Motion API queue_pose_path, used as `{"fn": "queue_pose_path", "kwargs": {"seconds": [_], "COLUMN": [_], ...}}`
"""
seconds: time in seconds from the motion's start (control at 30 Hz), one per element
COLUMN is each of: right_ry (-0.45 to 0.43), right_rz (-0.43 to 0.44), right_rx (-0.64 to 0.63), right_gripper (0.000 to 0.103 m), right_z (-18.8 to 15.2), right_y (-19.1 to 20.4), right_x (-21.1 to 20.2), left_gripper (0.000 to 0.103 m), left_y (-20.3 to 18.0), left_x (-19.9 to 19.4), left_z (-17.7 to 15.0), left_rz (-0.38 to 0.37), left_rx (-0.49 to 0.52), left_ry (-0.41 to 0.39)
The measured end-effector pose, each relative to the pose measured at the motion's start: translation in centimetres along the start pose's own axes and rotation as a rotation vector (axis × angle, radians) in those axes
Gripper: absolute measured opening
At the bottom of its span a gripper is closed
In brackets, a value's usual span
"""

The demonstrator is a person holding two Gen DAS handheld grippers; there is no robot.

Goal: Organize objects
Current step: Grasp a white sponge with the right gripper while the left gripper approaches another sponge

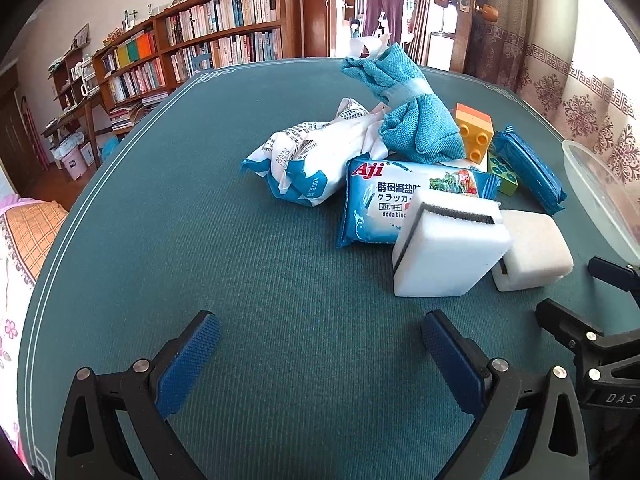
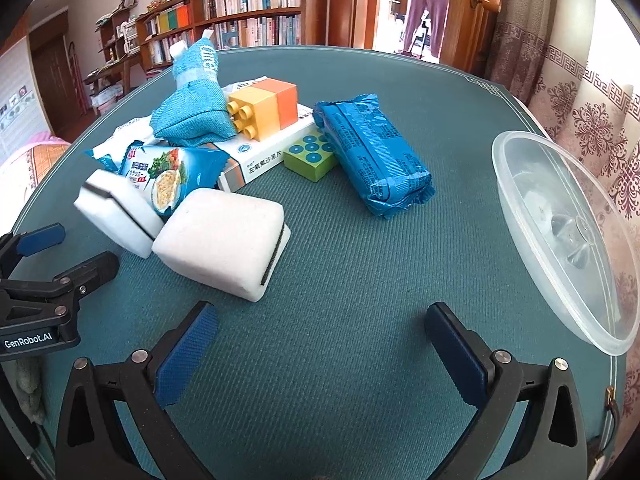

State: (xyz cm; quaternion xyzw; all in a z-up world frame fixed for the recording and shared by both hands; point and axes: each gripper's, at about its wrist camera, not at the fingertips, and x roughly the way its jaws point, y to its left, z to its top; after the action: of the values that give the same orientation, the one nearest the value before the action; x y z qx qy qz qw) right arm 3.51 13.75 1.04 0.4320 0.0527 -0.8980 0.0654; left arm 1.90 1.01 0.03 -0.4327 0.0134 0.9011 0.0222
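Both grippers are wide open and hold nothing. The left gripper (image 1: 320,344) hovers over bare green table (image 1: 200,260). The pile sits ahead: a white bag (image 1: 304,160), a cracker pack (image 1: 384,200) partly hidden by a white sponge (image 1: 448,256), then a blue cloth (image 1: 412,120). The right gripper (image 2: 322,336) is near. The clear bowl (image 2: 560,232), far right, is cut off.

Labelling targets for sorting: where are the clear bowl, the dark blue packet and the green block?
clear bowl (image 2: 520,184), right wrist view, left rim
dark blue packet (image 2: 372,148), right wrist view, top face
green block (image 2: 310,158), right wrist view, dotted top
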Motion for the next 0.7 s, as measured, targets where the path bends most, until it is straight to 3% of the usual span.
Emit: {"fn": "queue_pose_path", "kwargs": {"seconds": [0.27, 0.4, 0.5, 0.7], "right_ry": [0.011, 0.014, 0.010, 0.004], "right_rz": [0.031, 0.107, 0.145, 0.152], "right_rx": [-0.026, -0.010, -0.002, -0.001], "right_gripper": [0.103, 0.103, 0.096, 0.092], "right_z": [-0.2, 0.3, 1.2, 2.7], "right_y": [0.7, 1.0, 1.5, 2.1], "right_x": [-0.4, -0.6, -0.7, -0.3], "left_gripper": [0.103, 0.103, 0.103, 0.103], "left_y": [0.3, 0.7, 0.9, 0.7], "left_x": [-0.2, -0.3, -0.4, -0.4], "left_z": [-0.1, -0.1, -0.2, -0.3], "left_rz": [-0.015, 0.001, 0.011, 0.013], "left_rx": [-0.008, -0.026, -0.027, -0.020], "left_ry": [0.001, -0.002, -0.005, -0.005]}}
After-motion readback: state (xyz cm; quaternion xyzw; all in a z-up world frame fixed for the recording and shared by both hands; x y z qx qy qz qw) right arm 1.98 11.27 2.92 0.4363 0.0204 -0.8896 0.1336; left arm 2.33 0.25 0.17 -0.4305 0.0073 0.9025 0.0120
